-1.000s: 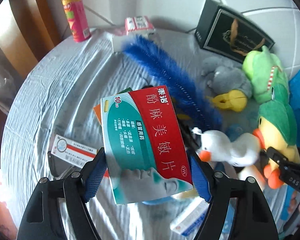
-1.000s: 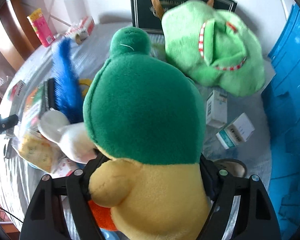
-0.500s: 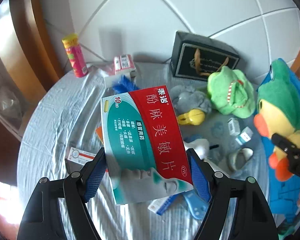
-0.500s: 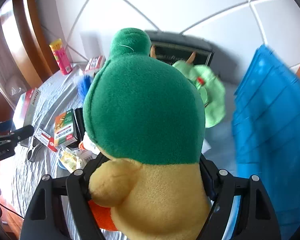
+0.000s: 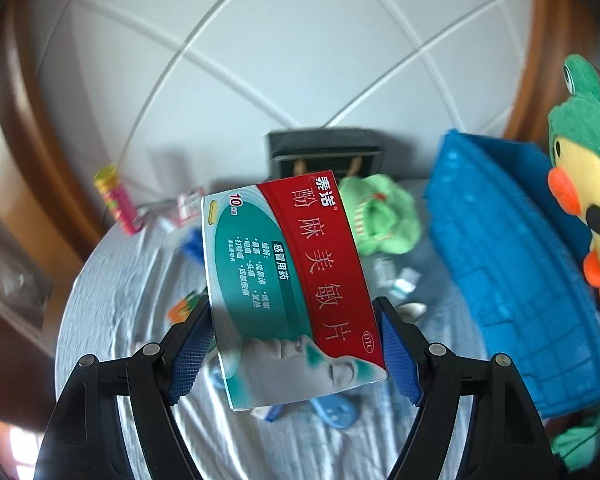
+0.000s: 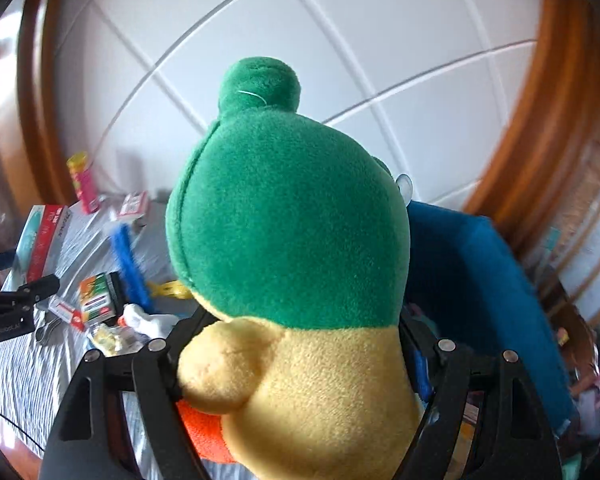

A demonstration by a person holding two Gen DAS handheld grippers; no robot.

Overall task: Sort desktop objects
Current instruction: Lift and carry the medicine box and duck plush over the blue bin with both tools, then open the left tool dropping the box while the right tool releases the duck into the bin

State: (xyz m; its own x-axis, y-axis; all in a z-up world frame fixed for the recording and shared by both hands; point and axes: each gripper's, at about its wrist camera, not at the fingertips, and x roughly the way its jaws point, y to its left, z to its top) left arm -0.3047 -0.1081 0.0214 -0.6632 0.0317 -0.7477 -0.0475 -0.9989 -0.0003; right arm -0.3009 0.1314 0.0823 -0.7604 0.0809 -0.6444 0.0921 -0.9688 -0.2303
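Observation:
My left gripper (image 5: pixel 296 340) is shut on a red-and-teal medicine box (image 5: pixel 288 280), held flat well above the round table (image 5: pixel 112 304). My right gripper (image 6: pixel 296 364) is shut on a yellow duck plush with a green frog hood (image 6: pixel 292 248), which fills the right wrist view. The same duck plush (image 5: pixel 580 184) hangs at the right edge of the left wrist view, above a blue fabric bin (image 5: pixel 508 264). In the right wrist view the bin (image 6: pixel 472 280) lies just right of the plush, and the medicine box (image 6: pixel 46 240) shows at far left in the other gripper.
On the grey cloth lie a green crocodile plush (image 5: pixel 384 216), a black gift box (image 5: pixel 328 152), a pink-yellow tube (image 5: pixel 116 200), a blue feather duster (image 6: pixel 130 264), small medicine boxes (image 6: pixel 98 298) and blue scissors (image 5: pixel 336 410). A white panelled wall and a wooden frame (image 5: pixel 28 120) stand behind.
Both grippers rose well above the table with their loads. The duck plush moved right and up, over the blue bin. The table items shrank in both views.

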